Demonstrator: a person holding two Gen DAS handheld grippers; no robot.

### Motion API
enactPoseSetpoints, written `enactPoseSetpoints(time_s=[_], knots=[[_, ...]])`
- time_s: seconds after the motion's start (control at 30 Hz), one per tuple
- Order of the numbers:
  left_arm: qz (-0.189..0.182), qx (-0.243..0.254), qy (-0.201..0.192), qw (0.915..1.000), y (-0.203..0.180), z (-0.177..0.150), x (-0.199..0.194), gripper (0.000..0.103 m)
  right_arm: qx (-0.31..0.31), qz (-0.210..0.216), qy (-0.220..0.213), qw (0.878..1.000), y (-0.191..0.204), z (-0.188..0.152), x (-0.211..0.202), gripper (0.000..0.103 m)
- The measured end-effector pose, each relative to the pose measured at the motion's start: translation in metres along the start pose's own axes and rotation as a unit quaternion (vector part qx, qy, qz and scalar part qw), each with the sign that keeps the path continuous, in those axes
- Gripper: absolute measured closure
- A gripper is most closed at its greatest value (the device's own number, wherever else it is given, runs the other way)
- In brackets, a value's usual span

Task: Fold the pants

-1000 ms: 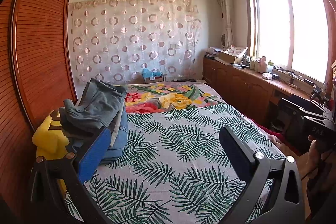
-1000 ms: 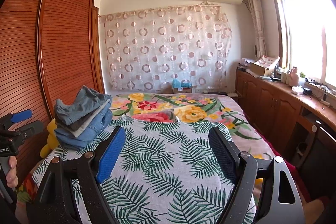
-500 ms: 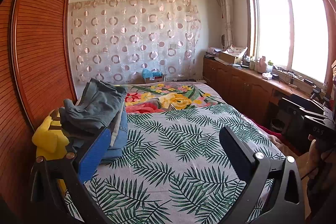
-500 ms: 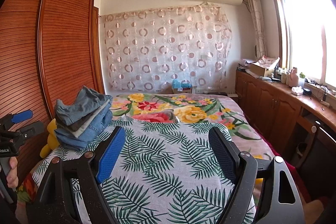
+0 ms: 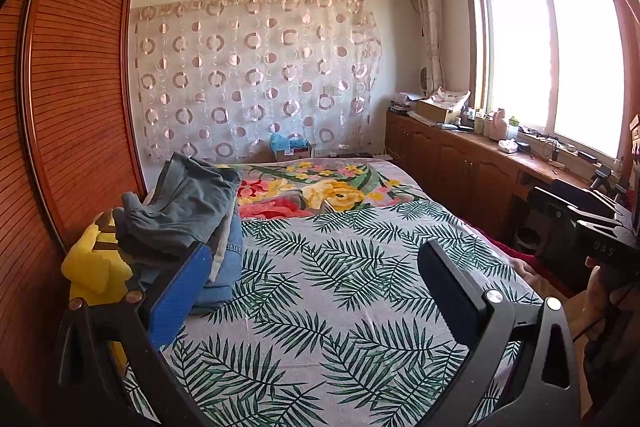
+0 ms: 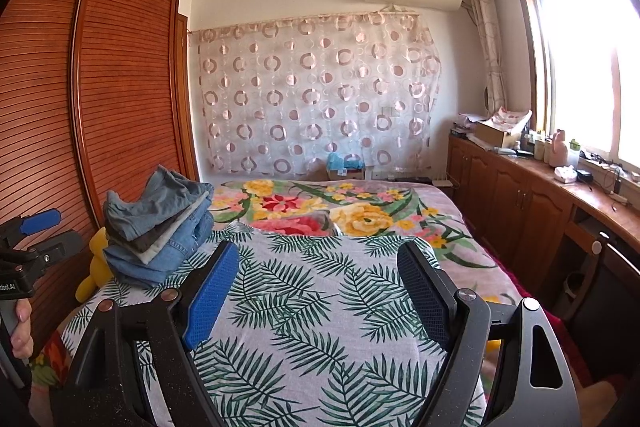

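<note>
Pants (image 6: 156, 231) are seen folded in a stack on the bed (image 6: 320, 307), at its left edge near the wardrobe (image 6: 120, 87). The stack is made up of a grey-blue pair on top, a dark and a pale layer under it, and blue denim at the bottom. The top pair is rumpled, with one corner raised. A yellow plush toy (image 5: 92, 267) is wedged between the stack and the wardrobe, touching the stack's left side.

The left claw (image 5: 308, 275) is held above the bed's near end with its jaws wide apart and nothing between them; its blue pad (image 5: 180, 291) overlaps the stack in the left wrist view, but whether it touches the stack cannot be told. The right claw (image 6: 316, 291) is also held above the bed, right of the stack, with its jaws wide apart and nothing gripped. In the right wrist view, the left claw's handle is seen at the far left, gripped by a hand (image 6: 20, 327).

The bed is covered by a palm-leaf sheet, with a flowered blanket (image 6: 320, 207) laid beyond it at the far end. A circle-patterned curtain (image 6: 312, 99) is hung on the wall behind the bed. To the bed's right, a wooden bench (image 6: 560, 195) under the window (image 5: 552, 59) is crowded with small items.
</note>
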State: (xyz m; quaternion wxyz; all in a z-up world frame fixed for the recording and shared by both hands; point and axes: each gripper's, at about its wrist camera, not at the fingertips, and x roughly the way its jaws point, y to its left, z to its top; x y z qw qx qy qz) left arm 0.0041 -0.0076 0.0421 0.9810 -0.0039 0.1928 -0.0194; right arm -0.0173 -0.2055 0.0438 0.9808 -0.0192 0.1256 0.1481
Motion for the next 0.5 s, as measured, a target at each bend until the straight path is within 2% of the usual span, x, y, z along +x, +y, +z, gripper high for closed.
enactPoseSetpoints(time_s=[0.5], knots=[[0.000, 0.000, 0.000, 1.0000, 0.0004, -0.0013, 0.0001, 0.000, 0.000, 0.001, -0.002, 1.000, 0.0009, -0.0001, 0.0007, 0.020]])
